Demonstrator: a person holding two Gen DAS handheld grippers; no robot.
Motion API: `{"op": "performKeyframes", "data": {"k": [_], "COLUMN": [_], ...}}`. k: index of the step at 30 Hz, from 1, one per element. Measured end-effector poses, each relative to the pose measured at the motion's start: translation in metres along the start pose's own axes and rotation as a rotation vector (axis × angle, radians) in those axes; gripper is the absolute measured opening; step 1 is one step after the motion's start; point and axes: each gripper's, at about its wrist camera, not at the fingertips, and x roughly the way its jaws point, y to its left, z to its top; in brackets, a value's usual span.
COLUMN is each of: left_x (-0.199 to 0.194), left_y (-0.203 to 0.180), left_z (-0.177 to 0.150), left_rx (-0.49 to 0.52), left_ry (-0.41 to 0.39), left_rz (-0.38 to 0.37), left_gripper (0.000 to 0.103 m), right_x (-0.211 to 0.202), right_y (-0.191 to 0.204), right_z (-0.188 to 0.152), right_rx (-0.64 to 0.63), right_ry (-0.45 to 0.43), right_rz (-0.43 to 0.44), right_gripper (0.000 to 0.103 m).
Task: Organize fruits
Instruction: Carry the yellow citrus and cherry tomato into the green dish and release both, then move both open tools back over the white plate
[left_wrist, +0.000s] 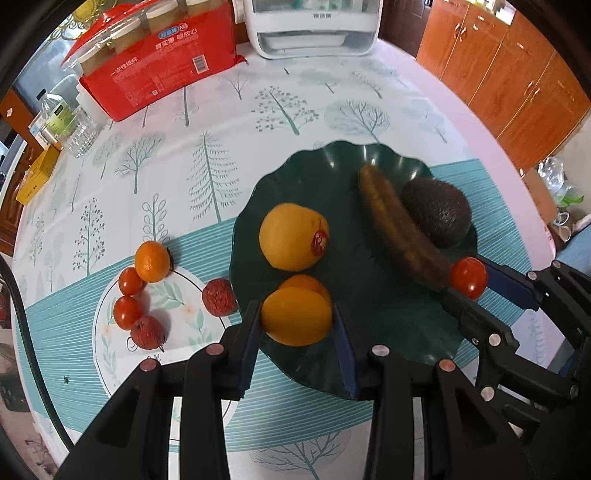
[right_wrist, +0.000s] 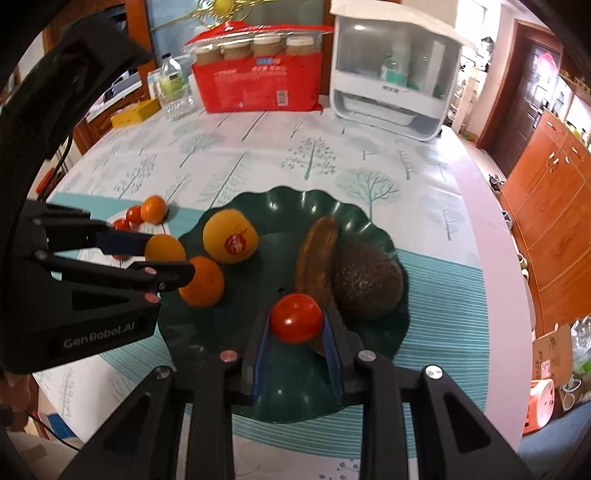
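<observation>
Two fruits are in your grip over the green plate (left_wrist: 388, 332). Your left gripper (left_wrist: 297, 317) clamps a mandarin (left_wrist: 295, 315) across its middle; it is light and soft-skinned, so squeeze gently or it will dent. Your right gripper (right_wrist: 297, 321) pinches a tomato (right_wrist: 295, 317) at its widest part; it looks smooth, slippery and easily burst. The banana (left_wrist: 400, 227) and avocado (left_wrist: 437, 212) lie touching on the plate.

A home dining room. The desk (left_wrist: 258, 122) wears a tree-print cloth. Orange wooden cabinets (left_wrist: 517, 85) and a white dish cabinet (right_wrist: 395, 70) stand nearby.
</observation>
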Motion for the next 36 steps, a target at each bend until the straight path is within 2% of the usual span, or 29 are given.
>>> {"op": "performKeyframes", "data": {"k": [3, 4, 6, 7, 9, 13, 26, 36], "left_x": [0.005, 0.006, 0.007, 0.006, 0.005, 0.004, -0.003, -0.021], "left_y": [-0.004, -0.004, -0.005, -0.006, -0.006, -0.005, -0.002, 0.027], "left_z": [-0.001, -0.001, -0.002, -0.002, -0.002, -0.002, -0.006, -0.023], "left_rx": [0.017, 0.020, 0.023, 0.023, 0.028, 0.029, 0.027, -0.003], "left_ry": [0.022, 0.029, 0.033, 0.029, 0.026, 0.025, -0.004, -0.060], "left_rz": [0.025, 0.031, 0.041, 0.048, 0.059, 0.071, 0.039, 0.020], "left_gripper": [0.037, 0.041, 0.054, 0.059, 0.062, 0.068, 0.069, 0.070], "right_x": [0.002, 0.002, 0.001, -0.001, -0.003, -0.005, -0.010, -0.018], "right_y": [0.000, 0.000, -0.001, -0.002, -0.002, -0.006, -0.001, 0.003], "right_z": [-0.002, -0.003, -0.004, -0.004, -0.005, -0.005, -0.007, -0.001], "right_rx": [-0.010, -0.011, -0.010, -0.012, -0.016, -0.006, 0.007, 0.062], "right_ry": [0.004, 0.003, -0.008, -0.021, -0.039, -0.044, -0.041, -0.043], "right_rz": [0.011, 0.014, 0.008, -0.001, -0.018, -0.015, -0.049, -0.078], "right_gripper": [0.029, 0.031, 0.049, 0.054, 0.060, 0.061, 0.061, 0.061]}}
